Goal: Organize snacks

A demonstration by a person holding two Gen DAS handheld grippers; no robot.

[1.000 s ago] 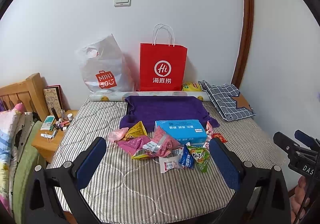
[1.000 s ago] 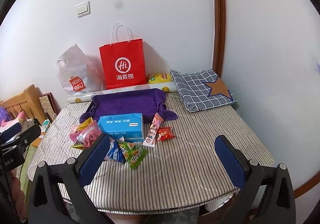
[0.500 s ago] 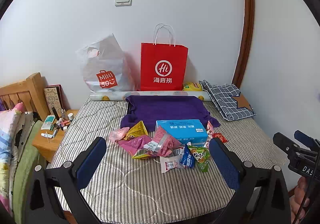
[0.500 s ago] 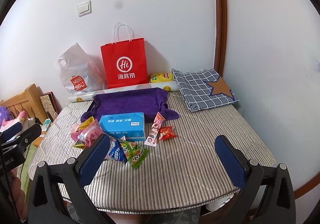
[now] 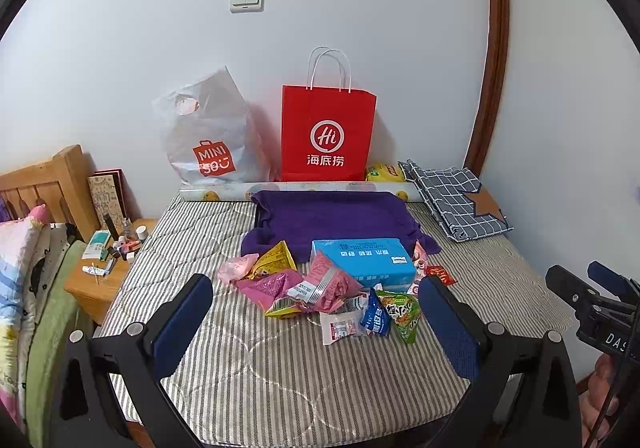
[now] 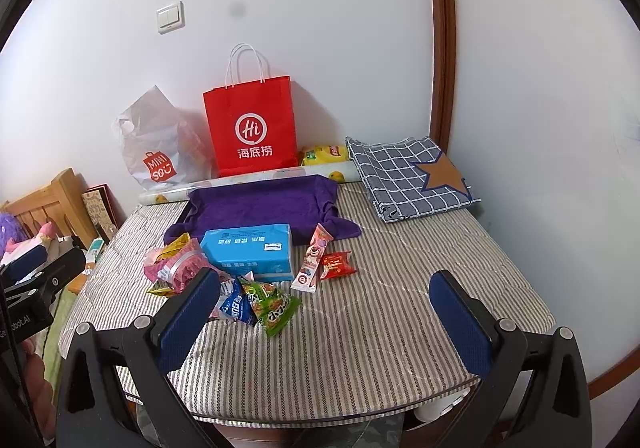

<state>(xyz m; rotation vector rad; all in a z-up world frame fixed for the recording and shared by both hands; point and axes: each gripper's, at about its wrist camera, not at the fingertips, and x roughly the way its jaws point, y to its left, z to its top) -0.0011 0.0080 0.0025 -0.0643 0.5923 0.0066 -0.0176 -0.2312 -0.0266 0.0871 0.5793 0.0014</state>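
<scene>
Left wrist view: left gripper [image 5: 316, 312] held back from the near edge of the striped mattress [image 5: 280, 376], jaws spread wide, nothing between them. Right wrist view shows the right gripper [image 6: 326, 312] the same way, fingers wide apart and empty, over bare mattress. Snacks lie loose in a heap mid-mattress, in front of a blue tissue box [image 5: 362, 262]: a pale pink packet [image 5: 236, 268] and yellow triangular packet [image 5: 276, 258] at the left, two pink bags [image 5: 320, 282] overlapping, a white sachet [image 5: 340, 326], a small blue packet [image 5: 376, 318] and a green packet [image 5: 400, 312] nearest the grippers. To the right of the box, a long pink wrapper [image 6: 314, 260] and a small red packet [image 6: 336, 264] lie just beside each other. Behind, a purple cloth [image 5: 332, 215] is spread flat; a red paper bag [image 5: 326, 135] and a white plastic bag [image 5: 204, 135] stand against the wall, with a yellow packet [image 6: 324, 153] beside the red bag. Judgement: nothing sorted yet, no packet lifted or grouped; whole job left. Where the snacks are meant to go cannot be told; the red bag or the purple cloth are possible spots. Green packet looks the easiest first pick for either gripper.
</scene>
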